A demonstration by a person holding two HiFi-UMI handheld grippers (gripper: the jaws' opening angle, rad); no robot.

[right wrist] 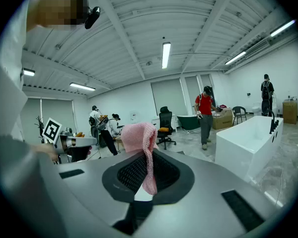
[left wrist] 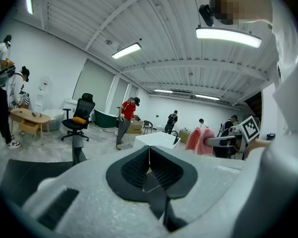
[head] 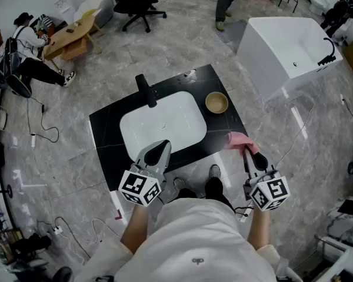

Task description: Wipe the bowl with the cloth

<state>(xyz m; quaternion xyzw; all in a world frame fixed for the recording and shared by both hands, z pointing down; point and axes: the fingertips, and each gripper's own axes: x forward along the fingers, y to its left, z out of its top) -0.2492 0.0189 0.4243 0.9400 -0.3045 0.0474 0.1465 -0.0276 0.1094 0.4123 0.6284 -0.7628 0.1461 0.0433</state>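
A tan bowl stands on the black counter to the right of the white sink basin. My right gripper is shut on a pink cloth, held near the counter's front right corner; in the right gripper view the cloth hangs pinched between the pads. My left gripper is shut and empty, over the front rim of the basin. In the left gripper view its pads meet with nothing between them, and the pink cloth shows at the right.
A black faucet rises behind the basin. A white bathtub stands at the back right. People, an office chair and a wooden table are farther off. Cables lie on the grey floor at the left.
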